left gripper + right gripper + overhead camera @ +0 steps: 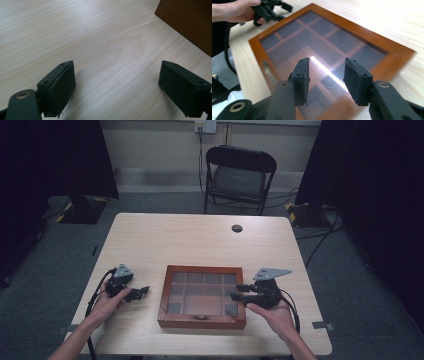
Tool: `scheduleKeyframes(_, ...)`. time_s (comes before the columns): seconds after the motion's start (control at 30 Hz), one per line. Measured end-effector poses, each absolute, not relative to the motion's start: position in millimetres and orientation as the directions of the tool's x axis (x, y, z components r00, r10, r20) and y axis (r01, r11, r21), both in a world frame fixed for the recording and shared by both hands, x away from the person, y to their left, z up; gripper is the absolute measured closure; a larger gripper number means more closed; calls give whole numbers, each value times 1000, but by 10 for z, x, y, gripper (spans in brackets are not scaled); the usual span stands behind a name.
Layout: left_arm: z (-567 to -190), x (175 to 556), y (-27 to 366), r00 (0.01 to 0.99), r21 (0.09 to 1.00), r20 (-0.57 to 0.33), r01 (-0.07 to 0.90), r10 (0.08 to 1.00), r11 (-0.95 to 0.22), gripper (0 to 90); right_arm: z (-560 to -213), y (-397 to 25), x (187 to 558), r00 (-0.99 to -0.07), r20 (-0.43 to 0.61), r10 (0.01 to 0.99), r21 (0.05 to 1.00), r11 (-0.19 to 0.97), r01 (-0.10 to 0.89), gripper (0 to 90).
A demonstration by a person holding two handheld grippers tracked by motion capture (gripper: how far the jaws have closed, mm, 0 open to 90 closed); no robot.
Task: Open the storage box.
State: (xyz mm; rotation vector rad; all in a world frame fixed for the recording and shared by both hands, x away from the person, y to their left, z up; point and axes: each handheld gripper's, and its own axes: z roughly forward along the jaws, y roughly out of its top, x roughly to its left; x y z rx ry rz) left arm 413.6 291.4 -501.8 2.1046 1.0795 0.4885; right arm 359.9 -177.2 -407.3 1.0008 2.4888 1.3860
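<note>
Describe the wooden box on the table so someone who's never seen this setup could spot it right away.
On the light wooden table, look near the front edge, between the left gripper and right gripper. The box is flat and reddish-brown, with a glass lid showing compartments and a small metal latch.

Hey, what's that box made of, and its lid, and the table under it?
Box: looks like wood, reddish-brown and smoothly finished; grain is too faint to confirm. Lid panel: probably glass or clear plastic, since it shows the dividers beneath and throws a bright glare streak. Table: pale wood or wood-look laminate, matte, with long grain lines clear in the left gripper view.
</note>
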Motion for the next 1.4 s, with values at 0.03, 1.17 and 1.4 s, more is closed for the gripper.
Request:
scheduleKeyframes(0.03,-5018,4137,2914,580,738,11,546,815,-398,134,-4055,-1730,3597,-780,201,592,796,366,483,569)
scheduleKeyframes(1.17,-5016,4152,2916,587,733,10,546,809,-406,122,-4319,-879,3394,-908,249,336,740,539,402,792)
scheduleKeyframes(1.4,-5018,4152,2915,587,734,8,547,810,-403,121,-4330,-884,3369,-915,228,332,753,536,382,788)
